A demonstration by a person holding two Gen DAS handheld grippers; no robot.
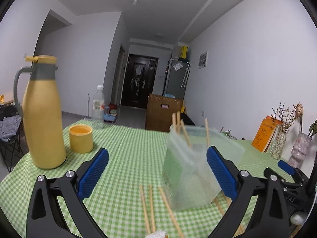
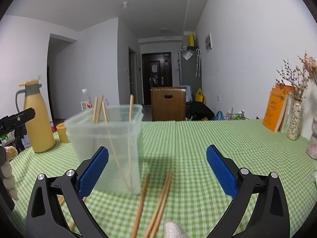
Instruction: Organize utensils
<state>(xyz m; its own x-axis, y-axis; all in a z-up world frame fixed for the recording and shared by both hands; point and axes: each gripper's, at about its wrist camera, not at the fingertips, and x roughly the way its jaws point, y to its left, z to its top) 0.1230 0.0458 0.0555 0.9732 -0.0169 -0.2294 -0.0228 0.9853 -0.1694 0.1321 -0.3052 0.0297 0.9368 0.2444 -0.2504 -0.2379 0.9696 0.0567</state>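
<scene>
Collecting loose chopsticks into the clear plastic container [image 2: 107,138] looks like the step in hand, judged from the layout. Both tongs stand wide apart and hold nothing: the left tongs [image 1: 157,171] and the right tongs [image 2: 157,170].

Container position: ahead of the right tongs and toward its left finger, standing on the green checked surface [image 2: 198,148]. From the left wrist view it sits ahead and to the right, overlapped by the right finger pad. Four chopsticks [image 2: 129,138] already lean inside it, tips above the rim.

Loose chopsticks [image 2: 158,204] lie on the cloth just ahead of the right tongs, between its fingers, roughly in line with the reach. More [image 1: 150,208] lie just ahead of the left tongs.

Handling notes (judgement):
- Lower the right tongs so both pads straddle one stick, or the close pair, near mid-length; a grip near an end would let it swing.
- The sticks are thin and lie flat, so the pads need to reach nearly to the cloth before closing.
- The container looks light and could tip; lower the stick in from above without pushing the wall.

Not resolved:
- Near ends of the loose sticks run out of frame, so the count is uncertain.
- Container blurred in both views; whether it stands level or tilted cannot be told.
- A pale textured object at the bottom edge of each view is unidentified.
</scene>
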